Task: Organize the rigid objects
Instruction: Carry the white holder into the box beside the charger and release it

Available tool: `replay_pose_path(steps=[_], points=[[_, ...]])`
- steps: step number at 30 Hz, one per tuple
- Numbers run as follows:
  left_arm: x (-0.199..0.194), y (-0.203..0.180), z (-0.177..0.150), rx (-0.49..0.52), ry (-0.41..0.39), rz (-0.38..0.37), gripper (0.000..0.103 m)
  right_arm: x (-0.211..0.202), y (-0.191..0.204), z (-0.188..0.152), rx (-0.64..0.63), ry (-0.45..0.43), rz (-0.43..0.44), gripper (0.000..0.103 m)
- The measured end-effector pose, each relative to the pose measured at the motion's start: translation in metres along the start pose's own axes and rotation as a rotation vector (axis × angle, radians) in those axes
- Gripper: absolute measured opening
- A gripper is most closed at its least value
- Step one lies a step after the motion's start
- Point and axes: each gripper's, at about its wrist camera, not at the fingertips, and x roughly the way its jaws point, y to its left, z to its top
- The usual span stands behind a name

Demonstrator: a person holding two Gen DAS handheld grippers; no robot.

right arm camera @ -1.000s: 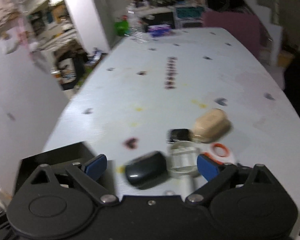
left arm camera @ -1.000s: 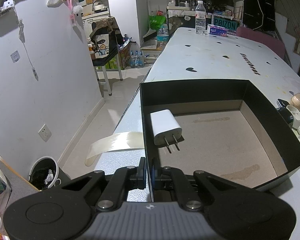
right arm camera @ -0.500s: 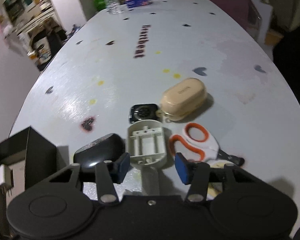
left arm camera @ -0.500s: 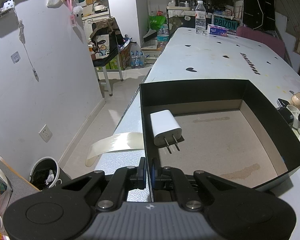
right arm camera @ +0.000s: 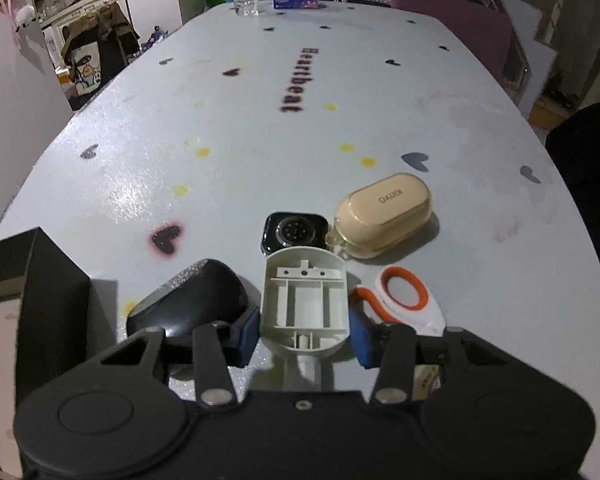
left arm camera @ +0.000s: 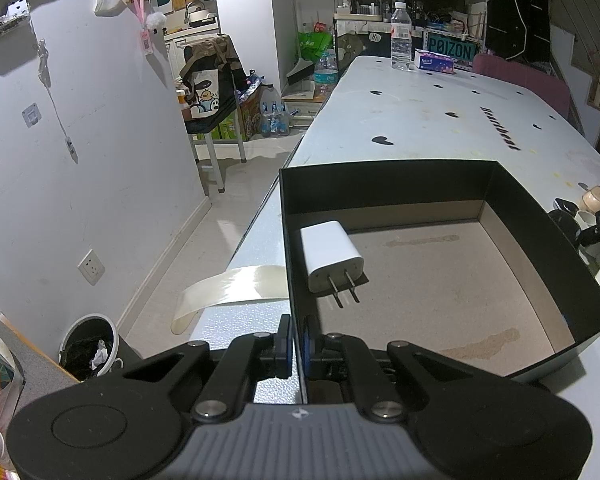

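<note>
Water bottle (left arm camera: 401, 36), tissue box (left arm camera: 434, 59), bin (left arm camera: 89, 347)

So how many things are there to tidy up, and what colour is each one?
White: 2, the charger in the box and the plastic shell
Black: 2, the watch and the mouse
Beige: 1, the earbud case
Orange and white: 1, the scissors
Total: 6

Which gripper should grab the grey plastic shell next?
Right. The right gripper already straddles the grey plastic shell, open. The left gripper is shut on the black box wall.
</note>
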Motion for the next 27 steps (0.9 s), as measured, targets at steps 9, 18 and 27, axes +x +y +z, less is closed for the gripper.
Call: replay_pose_path(steps=[9, 18, 27], points=[[0.000, 0.000, 0.000, -0.001, 0.000, 0.000, 0.004, -0.067, -0.001, 0.005, 0.053, -0.204, 0.141, 0.047], [-0.002, -0.001, 0.001, -0.002, -0.001, 0.001, 0.004, -0.111, 0.067, 0.000, -0.092, -0.242, 0.381, 0.047], [-0.003, 0.000, 0.001, -0.012, -0.001, -0.011, 0.005, -0.063, 0.180, -0.015, -0.334, -0.053, 0.333, 0.047]])
